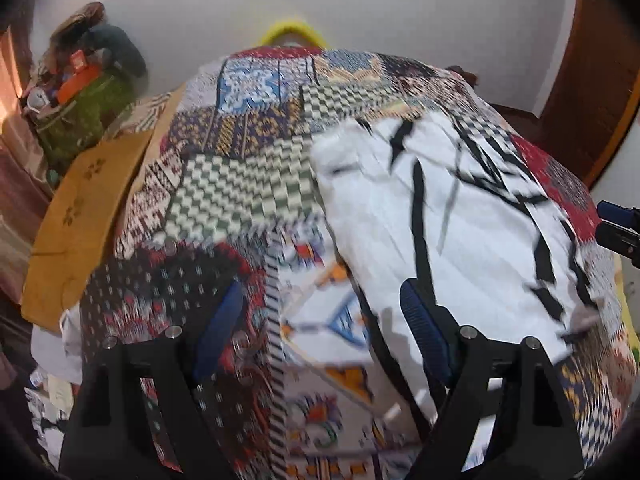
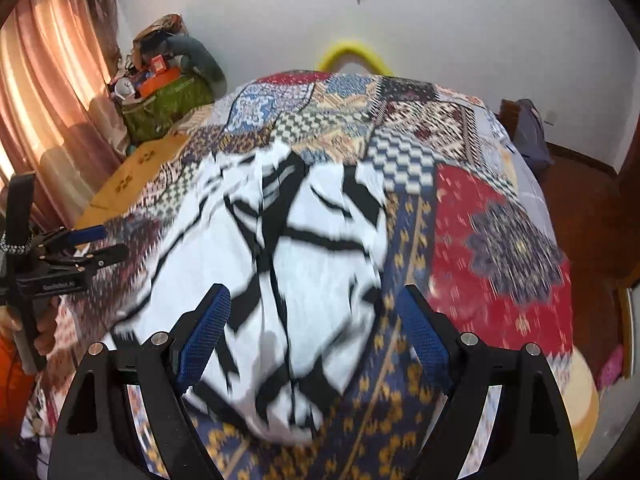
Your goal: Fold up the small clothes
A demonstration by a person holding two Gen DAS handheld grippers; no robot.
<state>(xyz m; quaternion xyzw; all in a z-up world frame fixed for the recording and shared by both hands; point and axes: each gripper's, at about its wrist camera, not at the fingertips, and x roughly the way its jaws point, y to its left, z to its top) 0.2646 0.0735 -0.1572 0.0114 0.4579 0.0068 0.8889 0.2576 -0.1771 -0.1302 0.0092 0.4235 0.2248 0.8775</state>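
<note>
A small white garment with black streaks (image 1: pixel 452 216) lies spread on a patchwork bedspread (image 1: pixel 240 184). It also shows in the right wrist view (image 2: pixel 296 280). My left gripper (image 1: pixel 320 320) is open and empty, above the garment's left edge. My right gripper (image 2: pixel 316 332) is open and empty, over the garment's near right part. The left gripper (image 2: pixel 100 244) shows at the left of the right wrist view, and the right gripper's tips (image 1: pixel 616 224) show at the right edge of the left wrist view.
A mustard cloth (image 1: pixel 88 216) lies at the bed's left edge. A green bag full of clutter (image 2: pixel 168 104) stands by the pink curtain (image 2: pixel 44 92). A yellow hoop (image 2: pixel 352 56) rises behind the bed. A wooden door (image 1: pixel 592 80) is at the right.
</note>
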